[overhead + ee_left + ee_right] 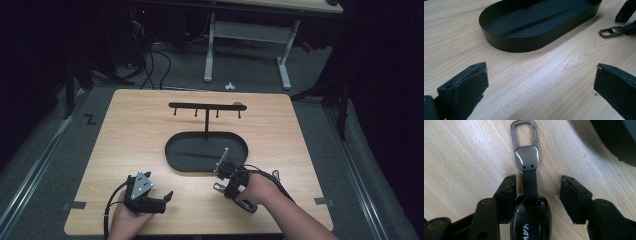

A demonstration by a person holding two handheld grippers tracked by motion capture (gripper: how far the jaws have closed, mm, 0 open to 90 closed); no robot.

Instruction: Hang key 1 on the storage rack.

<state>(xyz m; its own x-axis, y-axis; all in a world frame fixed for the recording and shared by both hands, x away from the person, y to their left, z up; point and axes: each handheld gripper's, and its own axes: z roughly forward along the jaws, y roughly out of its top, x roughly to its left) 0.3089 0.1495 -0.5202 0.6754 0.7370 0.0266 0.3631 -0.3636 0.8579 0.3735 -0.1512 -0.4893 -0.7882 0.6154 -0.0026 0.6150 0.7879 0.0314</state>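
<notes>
Left to right: my left gripper (167, 196) rests near the front edge of the tabletop (125, 125), its jaws spread wide with bare wood between them, released and holding nothing; I judge it parked there to leave the working area free. Ahead of it, at the tabletop's centre, stands the black oval tray (175, 157), from whose middle a post rises to a crossbar with small hooks (206, 106), the likely place to hang a key. Just beside the tray's near right rim lies the car key fob (530, 217), flat on the wood, its black strap (530, 186) running forward to a metal plate and carabiner clip (523, 133); in the left gripper view the clip (610, 32) shows just right of the tray. My right gripper (223, 176) points down over the fob, straddling it: the left jaw sits against the fob's side, the right jaw stands clear of it, so the gripper is partly closed but not yet grasping. I judge this straddle lines the pads up for a pinch across the fob's body.
</notes>
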